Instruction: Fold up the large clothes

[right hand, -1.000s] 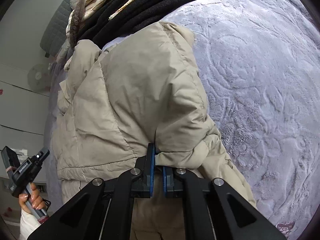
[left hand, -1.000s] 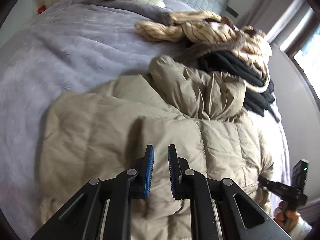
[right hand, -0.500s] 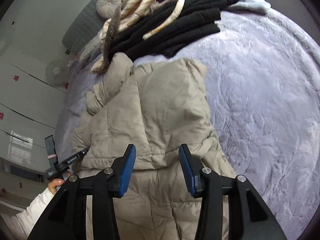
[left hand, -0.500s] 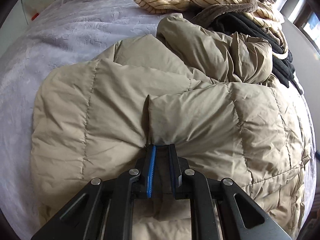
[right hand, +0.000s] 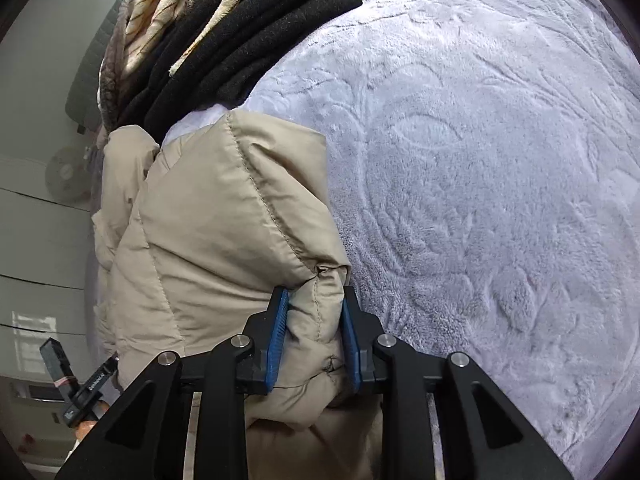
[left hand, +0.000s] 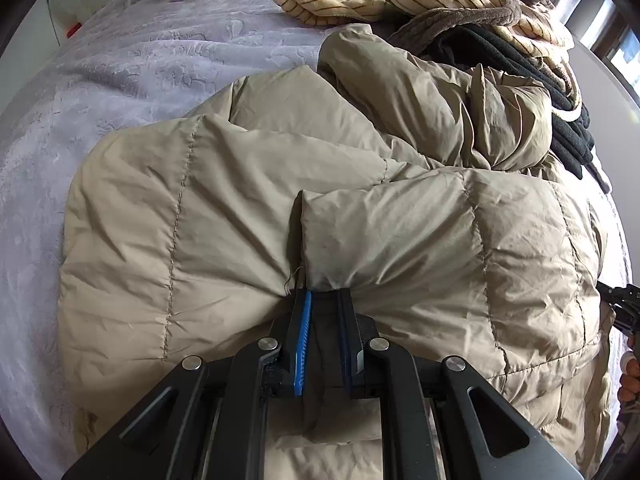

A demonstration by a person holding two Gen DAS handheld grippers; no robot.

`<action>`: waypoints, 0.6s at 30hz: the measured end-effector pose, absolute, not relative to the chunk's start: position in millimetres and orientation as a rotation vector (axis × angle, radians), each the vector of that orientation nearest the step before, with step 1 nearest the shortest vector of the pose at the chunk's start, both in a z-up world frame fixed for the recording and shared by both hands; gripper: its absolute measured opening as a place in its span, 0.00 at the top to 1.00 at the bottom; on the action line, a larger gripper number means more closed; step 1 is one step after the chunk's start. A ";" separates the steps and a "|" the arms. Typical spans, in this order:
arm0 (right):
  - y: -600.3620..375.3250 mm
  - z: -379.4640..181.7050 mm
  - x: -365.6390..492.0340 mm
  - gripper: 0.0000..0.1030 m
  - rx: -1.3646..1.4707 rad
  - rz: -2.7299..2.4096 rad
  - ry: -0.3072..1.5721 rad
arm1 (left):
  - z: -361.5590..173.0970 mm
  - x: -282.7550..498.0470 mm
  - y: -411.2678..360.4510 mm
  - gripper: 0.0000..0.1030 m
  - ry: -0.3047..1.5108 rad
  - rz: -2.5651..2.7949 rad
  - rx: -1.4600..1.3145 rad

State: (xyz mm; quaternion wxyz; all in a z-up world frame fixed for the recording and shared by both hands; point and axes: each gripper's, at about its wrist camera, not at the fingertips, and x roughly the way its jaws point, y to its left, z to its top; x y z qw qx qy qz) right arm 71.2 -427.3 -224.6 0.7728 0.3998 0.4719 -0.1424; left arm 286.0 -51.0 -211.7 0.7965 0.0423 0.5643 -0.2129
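A beige puffer jacket point(left hand: 248, 208) lies spread on a bed covered by a lavender blanket point(left hand: 120, 60), just in front of a pile of black and striped clothes point(left hand: 460, 4). The left tongs point(left hand: 323, 300) are nearly closed, pinching a fold of the jacket's fabric at the edge of a quilted panel. The right tongs point(right hand: 314, 300) have just been closing; their blue pads point(right hand: 277, 332) now press on both sides of a bunched edge of the jacket point(right hand: 224, 240), beside the bare blanket point(right hand: 480, 160).
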 end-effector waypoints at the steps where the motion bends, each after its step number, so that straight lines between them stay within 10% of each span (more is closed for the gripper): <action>1: -424.0 -216.6 70.2 0.71 0.841 -0.325 1.024 | -209.6 285.1 -50.9 0.84 1.212 -0.451 0.092; 8: -392.5 -166.5 39.8 0.56 0.700 -0.339 0.988 | -174.6 266.7 -38.6 0.84 1.176 -0.358 0.142; 10: -383.3 -160.5 29.6 0.54 0.689 -0.333 0.985 | -167.0 257.5 -33.7 0.56 1.173 -0.343 0.138; 11: -378.7 -158.6 24.2 0.53 0.687 -0.328 0.986 | -160.1 248.5 -29.7 0.16 1.151 -0.309 0.138; 12: -374.0 -157.4 18.8 0.51 0.692 -0.318 0.988 | -154.0 241.1 -27.4 0.06 1.119 -0.296 0.132; 18: -362.5 -154.0 -1.7 0.39 0.717 -0.273 1.000 | -149.6 201.9 -26.3 0.04 1.180 -0.309 0.133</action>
